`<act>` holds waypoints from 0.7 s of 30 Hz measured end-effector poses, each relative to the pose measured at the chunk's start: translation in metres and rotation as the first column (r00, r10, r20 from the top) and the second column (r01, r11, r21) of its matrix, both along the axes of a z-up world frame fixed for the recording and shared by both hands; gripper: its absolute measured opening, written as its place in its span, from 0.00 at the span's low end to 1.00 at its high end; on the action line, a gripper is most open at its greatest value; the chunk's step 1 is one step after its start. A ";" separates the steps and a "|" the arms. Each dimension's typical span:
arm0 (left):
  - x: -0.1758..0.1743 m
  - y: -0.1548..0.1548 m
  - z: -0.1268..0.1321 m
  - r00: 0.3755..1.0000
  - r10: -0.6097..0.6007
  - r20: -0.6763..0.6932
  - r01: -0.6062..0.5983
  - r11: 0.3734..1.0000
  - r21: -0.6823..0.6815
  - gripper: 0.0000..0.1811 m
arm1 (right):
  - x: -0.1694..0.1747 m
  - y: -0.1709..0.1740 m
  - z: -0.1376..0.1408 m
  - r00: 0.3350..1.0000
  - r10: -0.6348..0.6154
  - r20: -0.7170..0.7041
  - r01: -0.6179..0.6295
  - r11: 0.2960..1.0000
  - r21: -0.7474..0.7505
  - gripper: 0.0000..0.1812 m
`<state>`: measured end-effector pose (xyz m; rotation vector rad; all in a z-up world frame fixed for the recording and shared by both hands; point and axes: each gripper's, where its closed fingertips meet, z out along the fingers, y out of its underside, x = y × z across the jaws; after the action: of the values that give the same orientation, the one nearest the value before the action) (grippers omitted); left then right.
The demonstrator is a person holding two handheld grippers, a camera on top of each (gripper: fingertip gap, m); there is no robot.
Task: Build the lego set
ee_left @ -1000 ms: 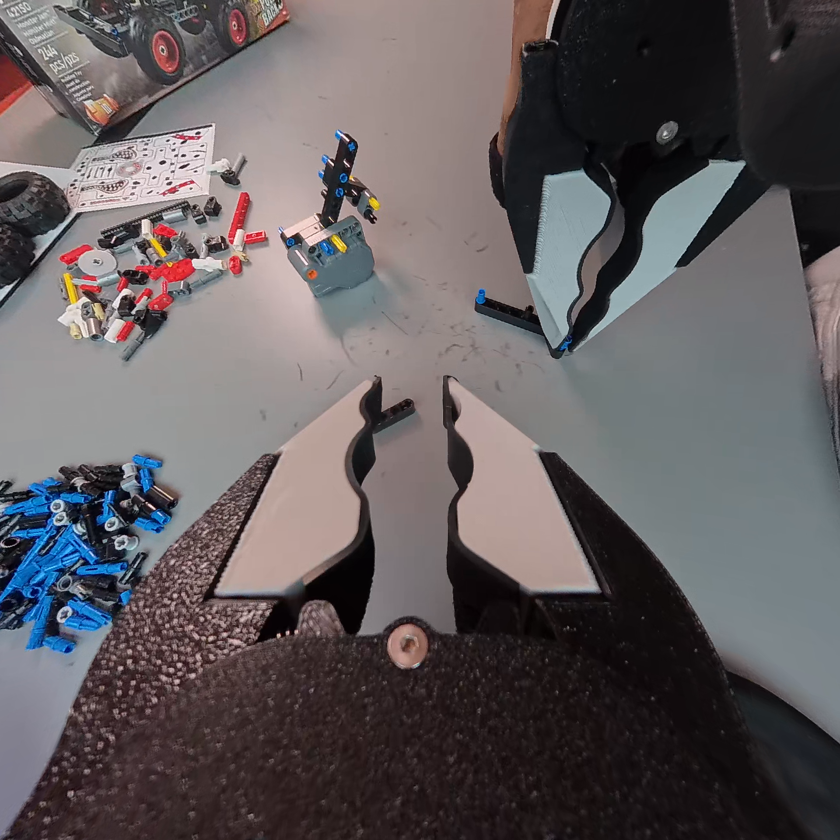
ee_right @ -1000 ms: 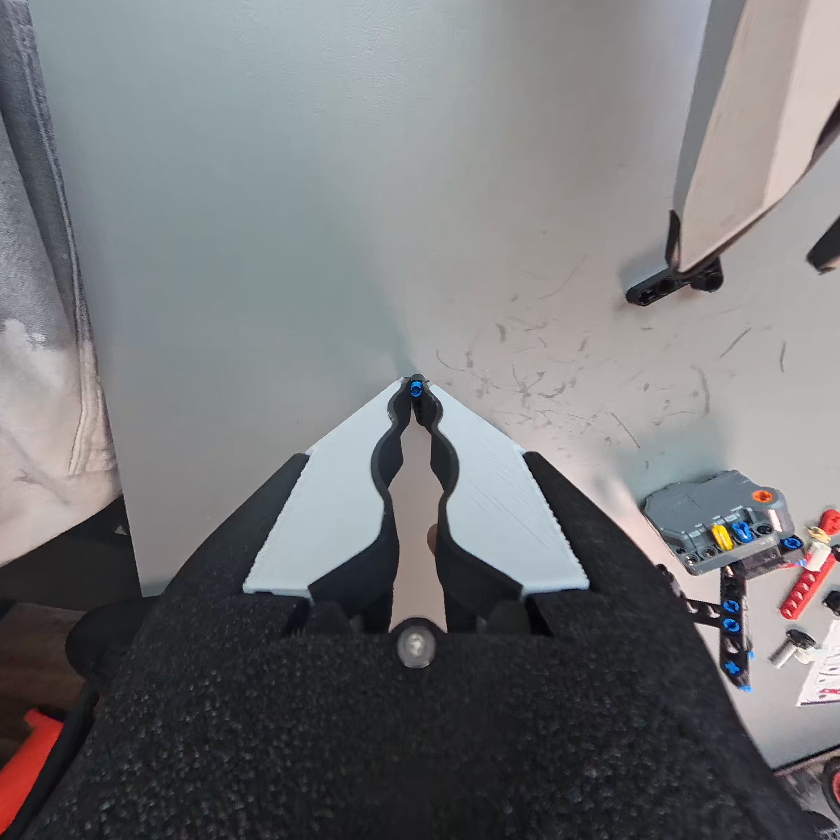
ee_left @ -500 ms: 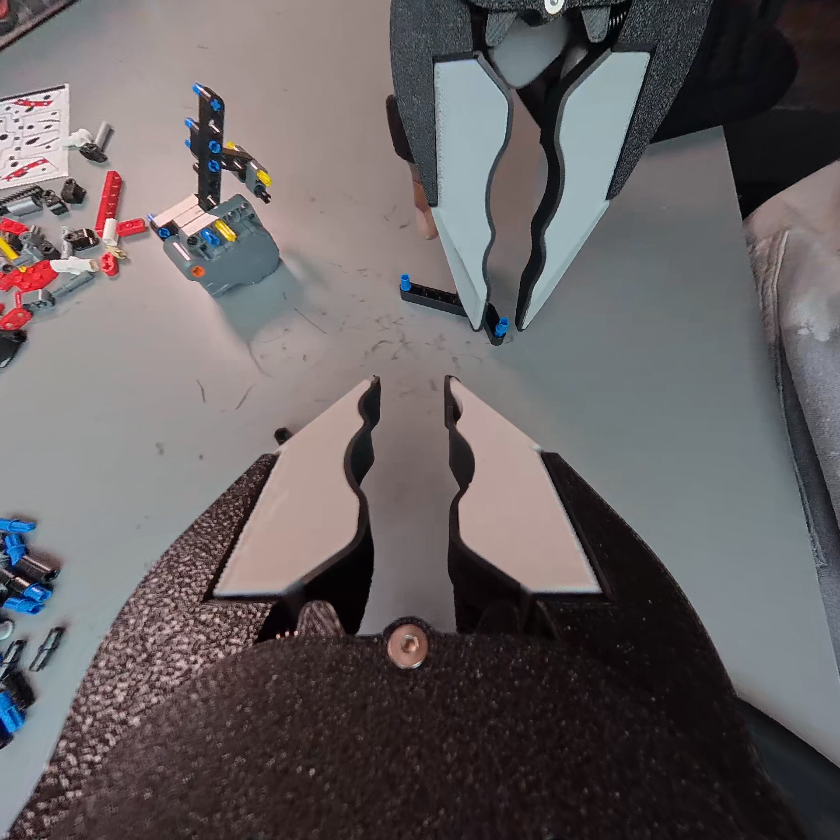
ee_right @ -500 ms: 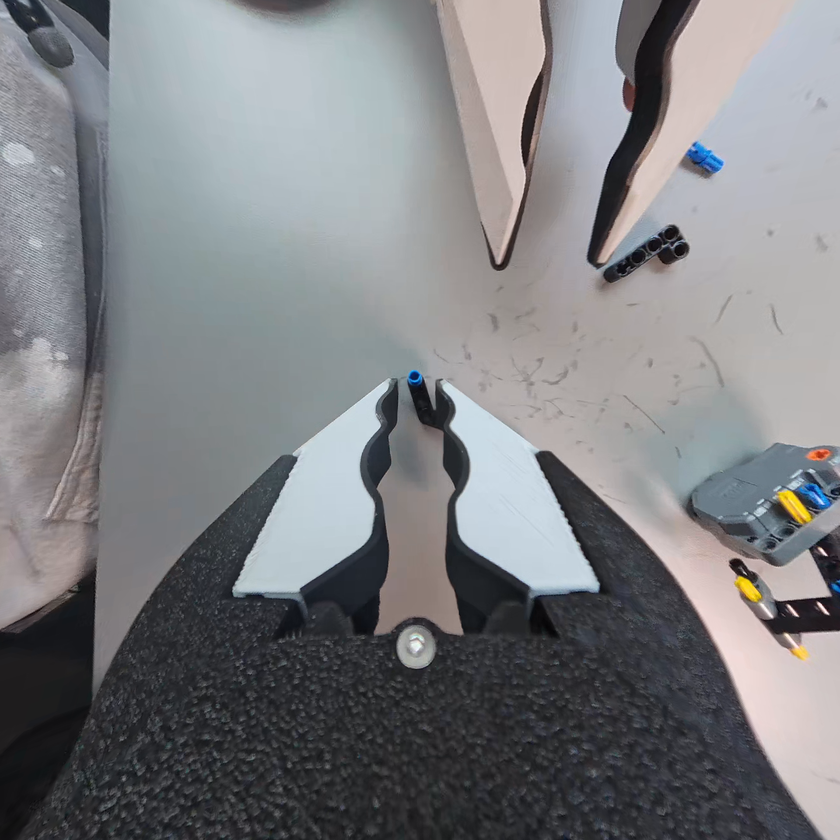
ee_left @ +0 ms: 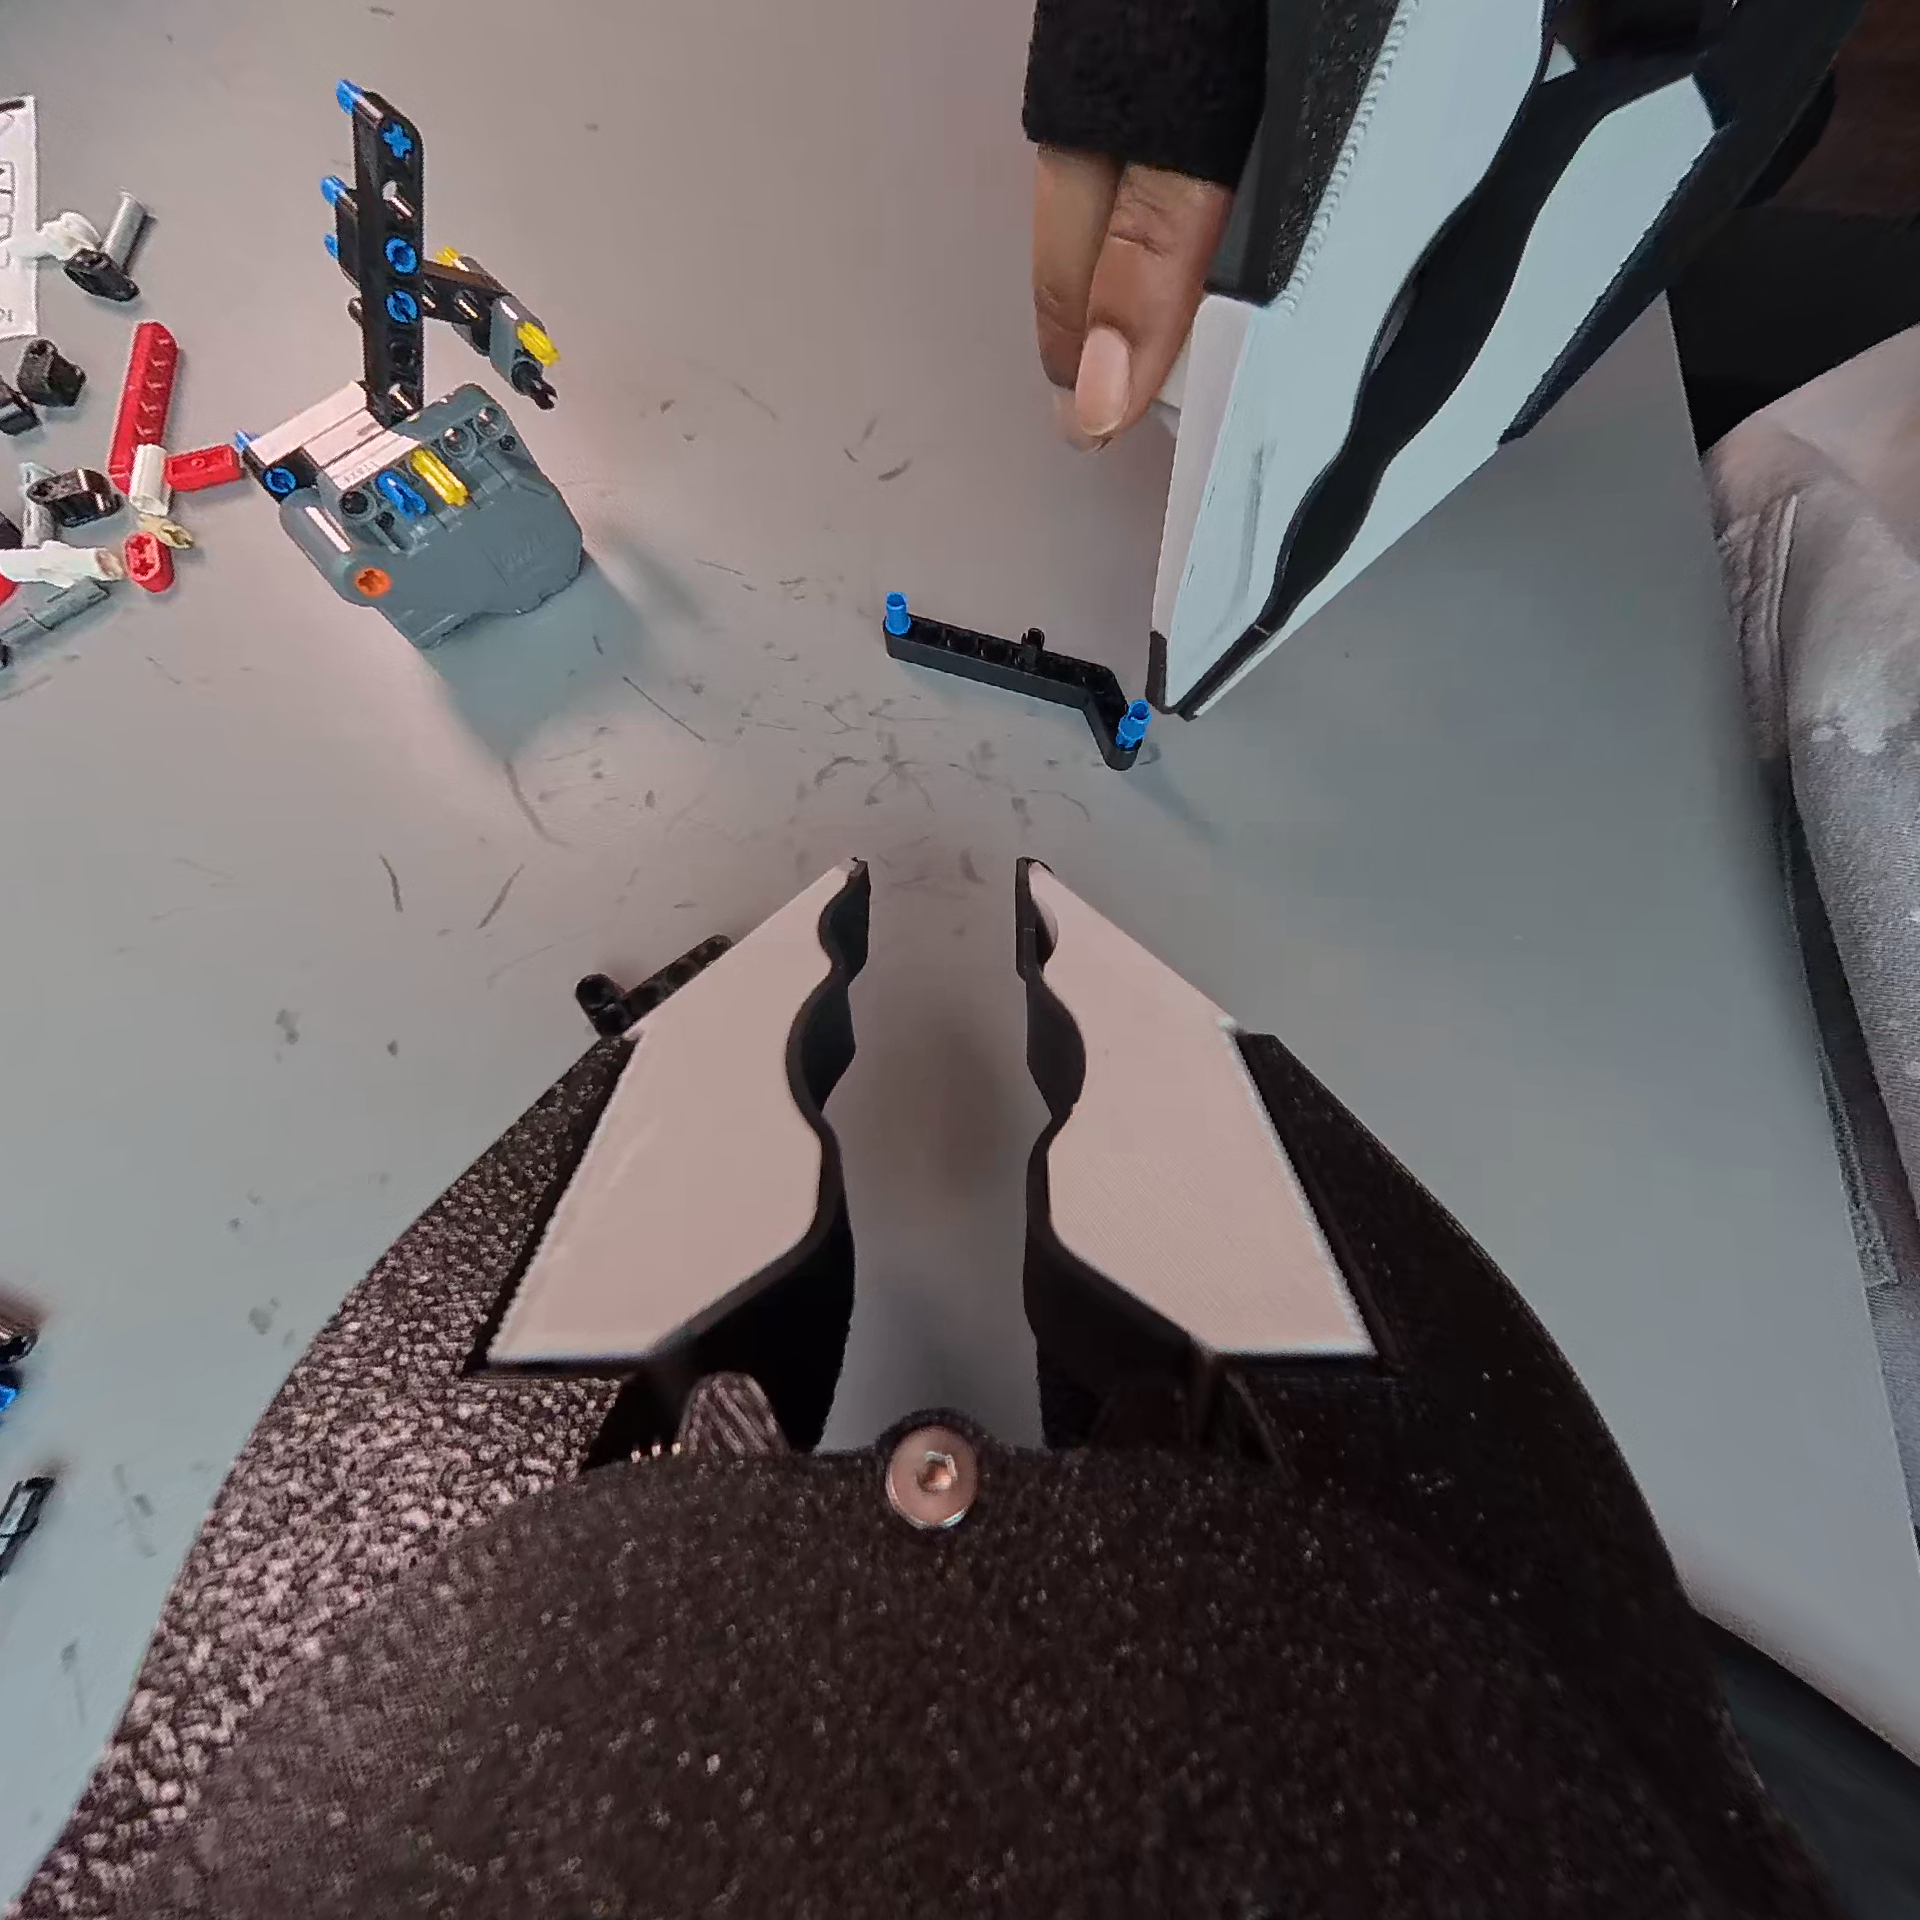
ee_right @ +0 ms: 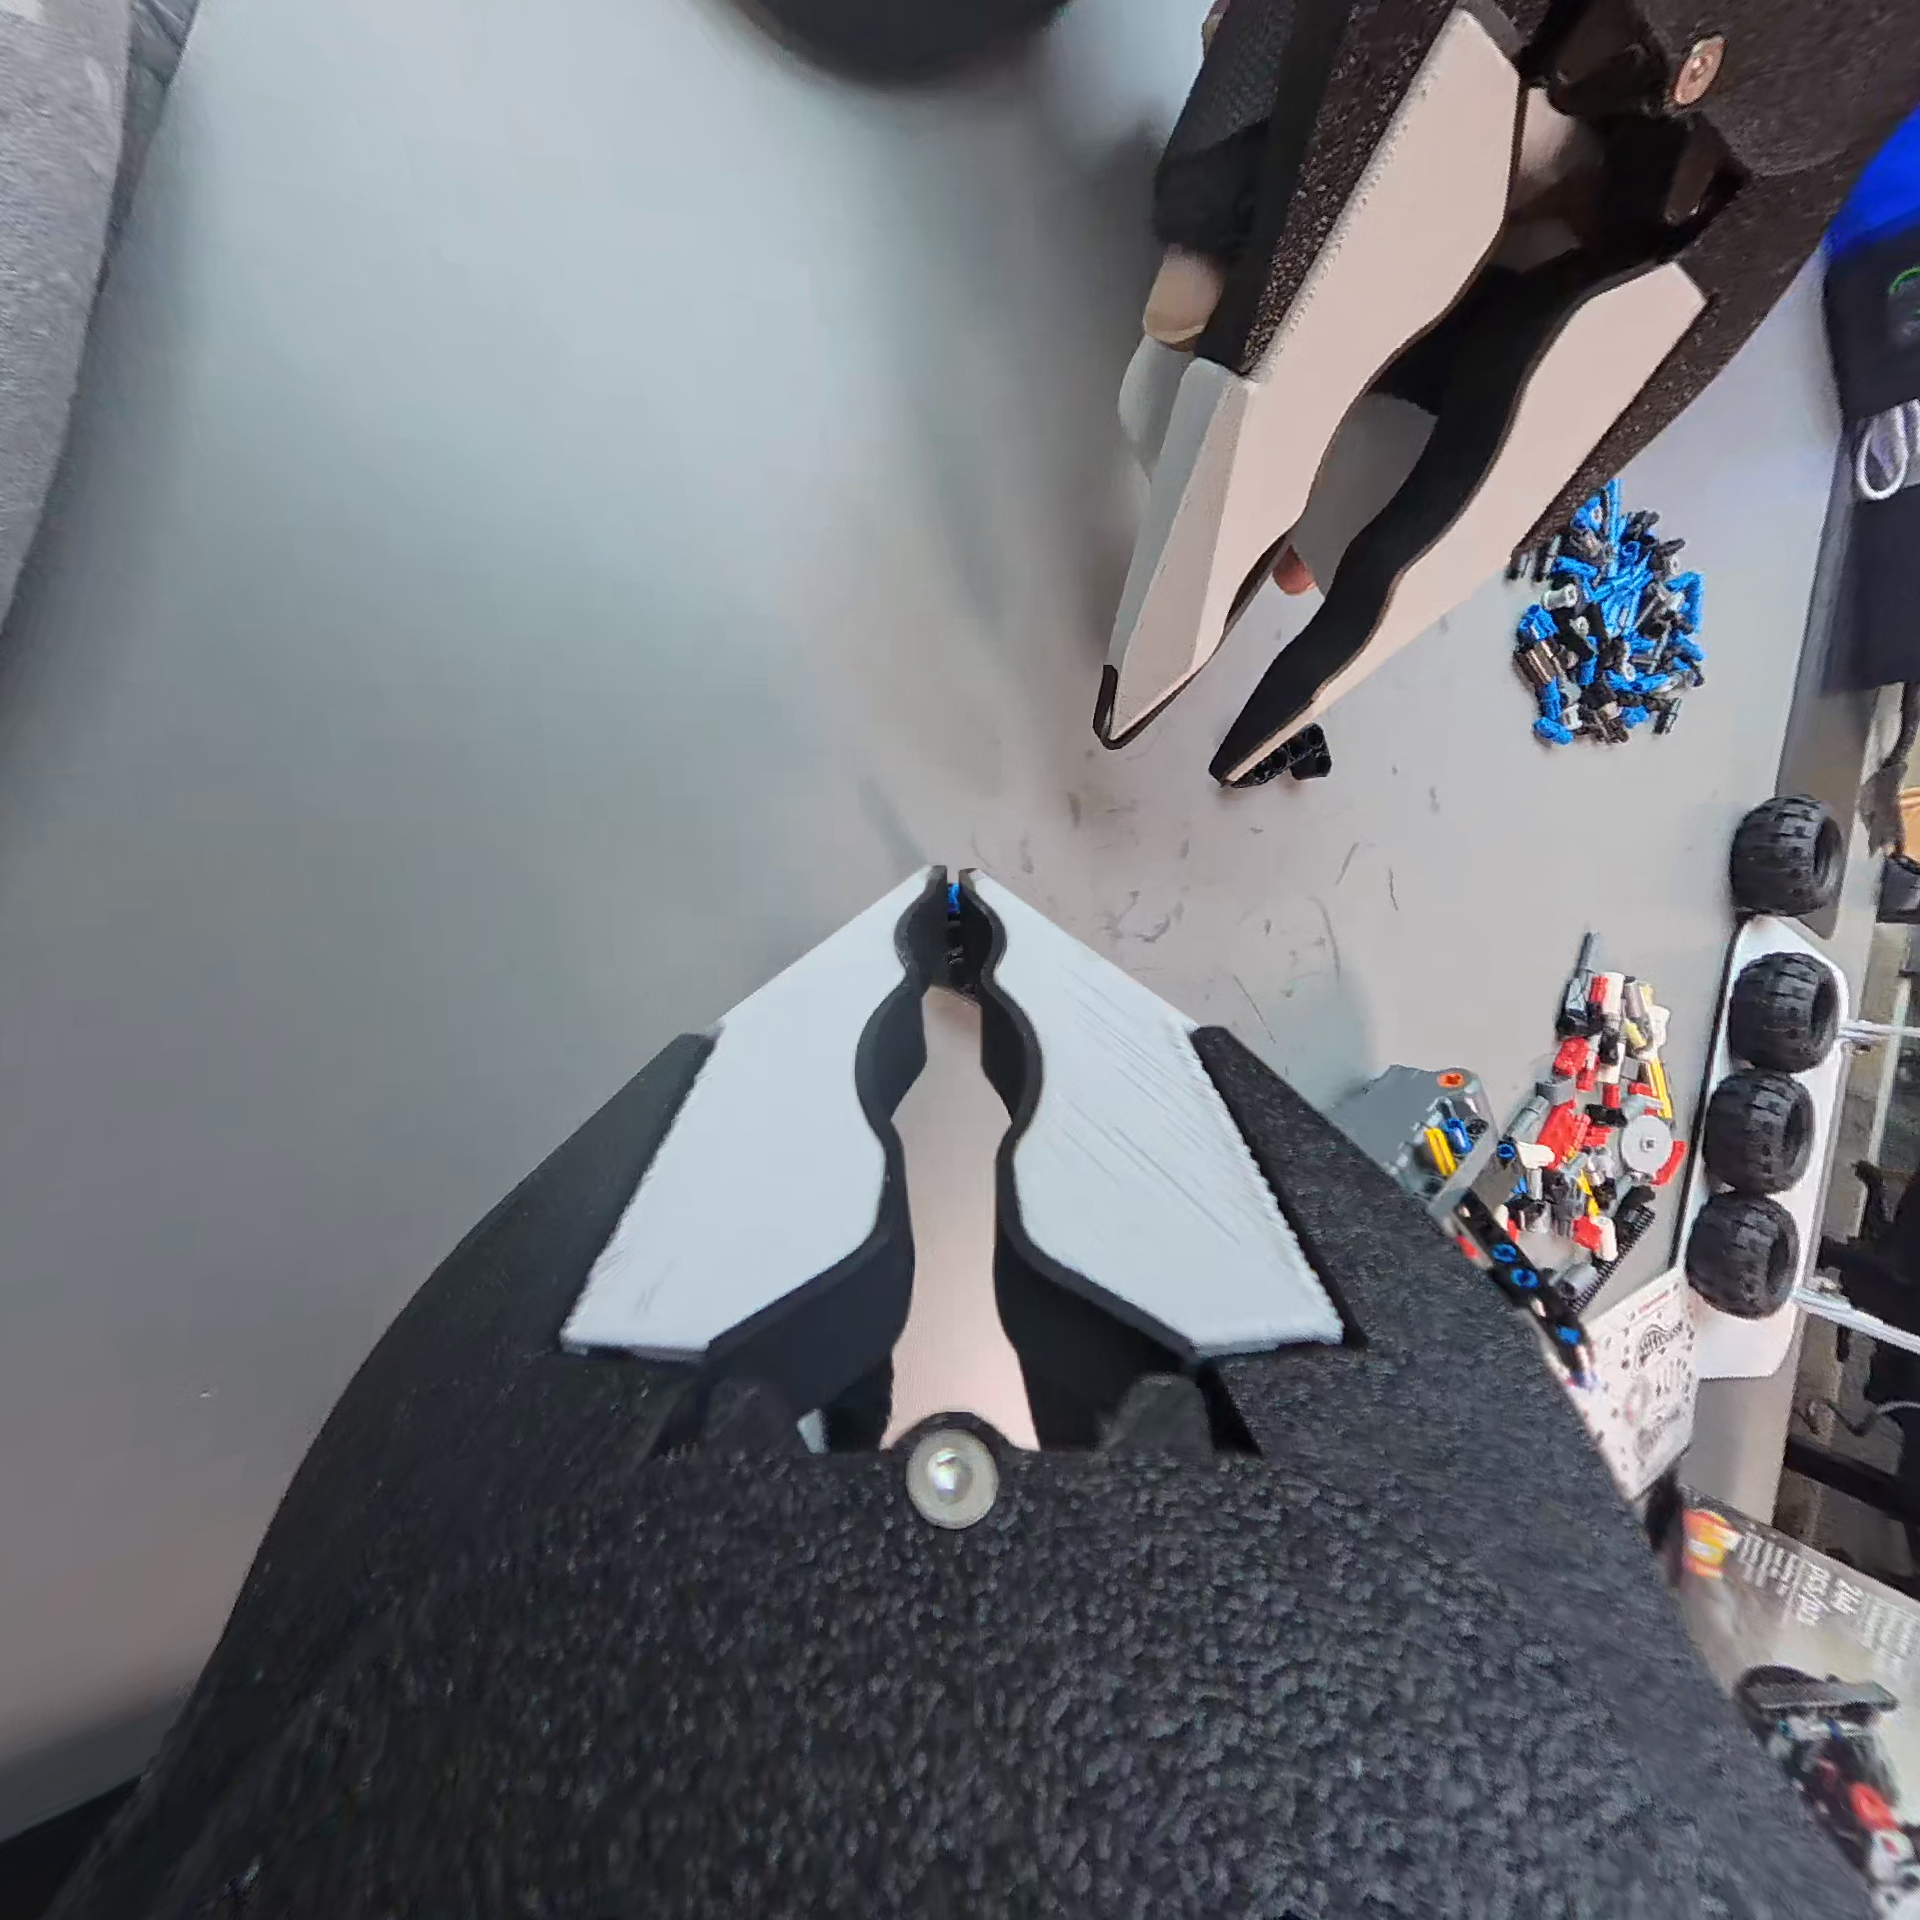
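A black bent beam [ee_left: 1003, 665] with blue pins lies on the grey table. My right gripper [ee_left: 1174, 709] stands at its bent end. In the right wrist view its jaws [ee_right: 951, 883] are closed to a narrow slit with the blue-pinned end [ee_right: 951, 930] between them. My left gripper [ee_left: 940, 873] is open and empty, a little short of the beam. It also shows in the right wrist view [ee_right: 1169, 753]. A small black beam [ee_left: 649, 987] lies half hidden under its left finger. A grey block assembly [ee_left: 447, 520] with an upright black beam [ee_left: 390, 239] stands at the left.
Loose red, grey and black parts [ee_left: 145, 436] lie at the far left. A pile of blue and black pins [ee_right: 1605, 634], several tyres [ee_right: 1766, 1039] and the set's box [ee_right: 1829, 1683] lie along the far side. Grey fabric [ee_left: 1829, 831] lies past the table's right edge. My hands' fingertips stand some 6 centimetres from each other.
The right jaws stood apart around the beam's end half a second ago and have closed on it. The left gripper has drifted right, leaving the small black beam under its left finger.
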<state>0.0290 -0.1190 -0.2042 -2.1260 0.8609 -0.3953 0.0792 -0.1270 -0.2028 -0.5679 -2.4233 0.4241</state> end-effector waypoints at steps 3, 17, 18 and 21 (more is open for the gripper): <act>0.001 0.000 -0.001 1.000 0.002 -0.004 -0.002 1.000 0.000 0.16 | -0.003 0.003 -0.002 0.999 -0.041 0.008 0.041 0.999 -0.011 0.00; 0.011 -0.005 0.004 0.998 -0.049 0.036 0.049 0.999 0.005 0.15 | -0.002 0.025 -0.012 0.985 -0.071 0.157 0.083 0.994 -0.075 0.12; 0.015 -0.007 0.008 0.996 -0.071 0.056 0.070 0.997 0.012 0.15 | -0.001 0.028 -0.017 0.980 -0.073 0.187 0.089 0.993 -0.079 0.08; 0.028 -0.012 0.017 0.987 -0.127 0.100 0.123 0.991 0.047 0.14 | -0.001 0.025 -0.018 0.962 -0.082 0.261 0.132 0.974 -0.183 0.06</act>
<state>0.0567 -0.1315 -0.1873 -2.0024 0.9377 -0.5426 0.0779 -0.1022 -0.2209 -0.8846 -2.5909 0.5829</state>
